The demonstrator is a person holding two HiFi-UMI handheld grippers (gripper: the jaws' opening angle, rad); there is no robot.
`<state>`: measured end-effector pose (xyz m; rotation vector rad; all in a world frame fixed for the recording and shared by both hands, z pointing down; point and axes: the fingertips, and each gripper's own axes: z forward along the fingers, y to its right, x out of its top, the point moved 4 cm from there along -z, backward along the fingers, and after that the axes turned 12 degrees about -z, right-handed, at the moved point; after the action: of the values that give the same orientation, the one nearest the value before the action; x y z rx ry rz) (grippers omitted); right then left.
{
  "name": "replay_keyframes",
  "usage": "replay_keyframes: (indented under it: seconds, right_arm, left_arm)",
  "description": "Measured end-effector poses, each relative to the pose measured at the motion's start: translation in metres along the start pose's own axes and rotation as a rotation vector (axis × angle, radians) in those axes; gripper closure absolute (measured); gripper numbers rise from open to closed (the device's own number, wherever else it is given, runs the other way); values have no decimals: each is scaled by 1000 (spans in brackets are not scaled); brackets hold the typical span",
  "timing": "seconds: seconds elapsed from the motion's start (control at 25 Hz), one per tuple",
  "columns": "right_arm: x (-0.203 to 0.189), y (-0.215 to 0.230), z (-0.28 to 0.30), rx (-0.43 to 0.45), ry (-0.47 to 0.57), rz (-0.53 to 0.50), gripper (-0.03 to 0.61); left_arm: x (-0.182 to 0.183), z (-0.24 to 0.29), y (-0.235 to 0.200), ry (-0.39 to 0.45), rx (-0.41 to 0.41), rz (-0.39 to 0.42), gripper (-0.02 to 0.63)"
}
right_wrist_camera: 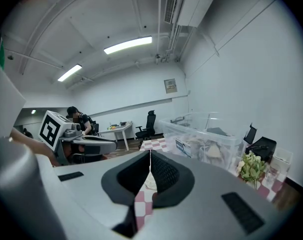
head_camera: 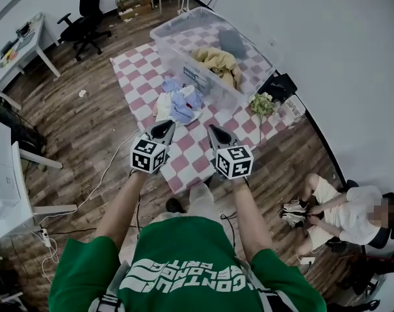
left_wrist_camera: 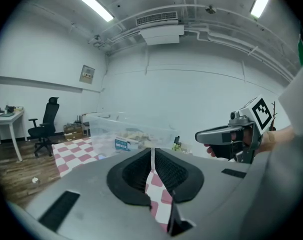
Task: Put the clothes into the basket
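A clear plastic basket (head_camera: 173, 56) stands on the red-and-white checked mat (head_camera: 142, 70). It holds a tan garment (head_camera: 216, 61) and a dark grey one (head_camera: 231, 41). A small heap of blue and white clothes (head_camera: 179, 104) lies on the mat just in front of it. My left gripper (head_camera: 164, 129) and right gripper (head_camera: 217, 131) hover side by side short of that heap, both shut with nothing between the jaws. The left gripper view shows its closed jaws pointing at the basket (left_wrist_camera: 127, 132). In the right gripper view the basket (right_wrist_camera: 206, 140) sits right of the closed jaws.
A green plant (head_camera: 262, 103) and a black bag (head_camera: 279, 86) sit at the mat's right edge. A person (head_camera: 343, 212) sits on the floor at the right. An office chair (head_camera: 86, 17) and a white desk (head_camera: 23, 44) stand far left. Cables (head_camera: 106, 171) cross the wooden floor.
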<state>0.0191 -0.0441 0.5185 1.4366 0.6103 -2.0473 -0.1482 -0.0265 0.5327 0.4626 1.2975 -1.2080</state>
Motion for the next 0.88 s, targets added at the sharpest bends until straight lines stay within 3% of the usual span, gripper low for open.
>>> replay_keyframes:
  seconds: [0.16, 0.28, 0.4, 0.48, 0.72, 0.88]
  right_arm:
    - [-12, 8, 26, 40, -41, -21, 566]
    - [-21, 22, 52, 54, -76, -33, 561]
    - [-32, 31, 84, 110, -122, -33, 445]
    - [-40, 38, 106, 139, -151, -32, 411]
    - [-66, 58, 169, 203, -234, -37, 330]
    - [-81, 68, 209, 219, -269, -47, 321]
  left_arm:
    - [-16, 10, -23, -39, 46, -35, 596]
    - [-30, 27, -41, -86, 70, -60, 490]
    - [-44, 41, -61, -123, 115, -78, 439]
    - [-51, 52, -76, -141, 141, -90, 406]
    - [-75, 88, -120, -199, 219, -133, 341]
    - [-86, 110, -150, -229, 263, -175, 328]
